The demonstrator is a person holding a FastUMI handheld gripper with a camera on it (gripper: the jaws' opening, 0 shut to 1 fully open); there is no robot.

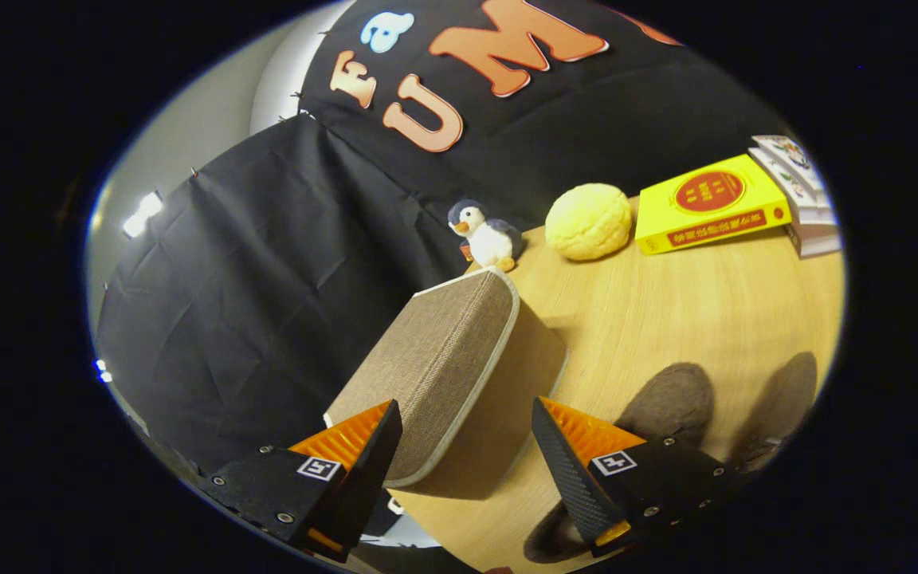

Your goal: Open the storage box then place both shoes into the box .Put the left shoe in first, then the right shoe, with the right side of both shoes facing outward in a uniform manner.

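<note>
My gripper (467, 446) is spread wide with nothing held, fingers flanking the closed storage box (447, 375) at the tabletop's (706, 303) left edge. I judge its fabric lid light, slightly yielding; I'd pinch the piped rim (shoes (670, 402) wait right).

Setting: recording booth staged as a home corner, walled in black cloth (252, 263). Wooden table (690, 311) carries household props: fabric storage box (435, 359) at 6 o'clock, plush penguin (484, 235) and yellow ball (589, 221) at 12 o'clock, books (710, 205) at 2 o'clock. Bright ceiling lamps (143, 214) show above the cloth at 9 o'clock.
</note>
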